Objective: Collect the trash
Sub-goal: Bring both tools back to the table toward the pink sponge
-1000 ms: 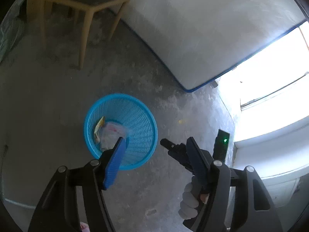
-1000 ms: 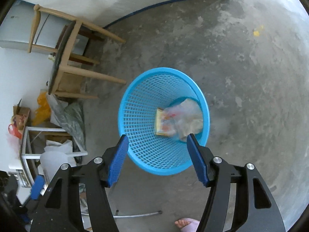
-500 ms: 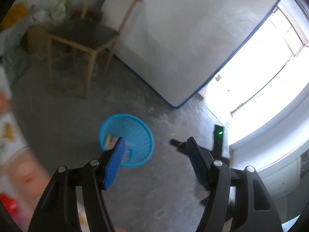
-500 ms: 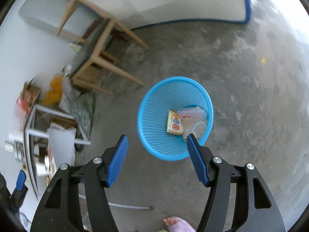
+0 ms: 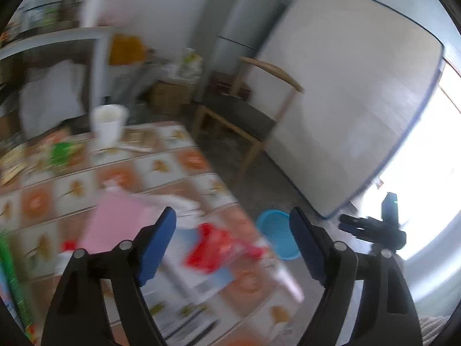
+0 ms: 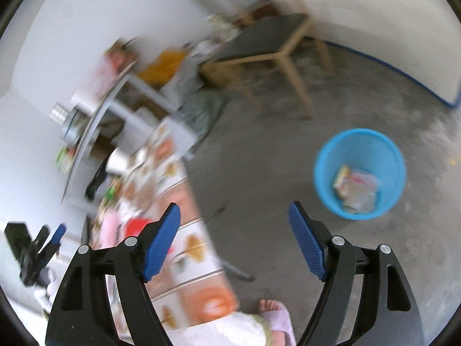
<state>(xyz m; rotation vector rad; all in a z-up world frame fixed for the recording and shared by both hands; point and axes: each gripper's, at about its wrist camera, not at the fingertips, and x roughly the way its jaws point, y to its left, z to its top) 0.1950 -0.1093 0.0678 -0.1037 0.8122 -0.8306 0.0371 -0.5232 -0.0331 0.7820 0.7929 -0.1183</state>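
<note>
A blue mesh bin (image 6: 359, 173) stands on the concrete floor with wrappers (image 6: 355, 186) lying in it; in the left wrist view the bin (image 5: 275, 238) shows past the table's corner. My left gripper (image 5: 232, 242) hangs over a table with an orange-patterned cloth (image 5: 115, 173), jaws opening, nothing between them. Below it lie a red wrapper (image 5: 213, 248) and a pink sheet (image 5: 115, 222), both blurred. My right gripper (image 6: 234, 238) is over the table's edge, jaws opening and empty. The right gripper (image 5: 374, 227) also shows at the left view's right side.
A white cup (image 5: 108, 124) and a green packet (image 5: 62, 150) sit further back on the table. A wooden chair (image 5: 245, 115) stands by a leaning mattress (image 5: 345, 101). A grey shelf unit (image 6: 121, 109) holds clutter. A person's foot (image 6: 273, 314) is on the floor.
Both grippers have risen and swung away from the bin toward the table, which has come into view. Both pairs of jaws stand wider than before. The bin looks smaller and farther off.
</note>
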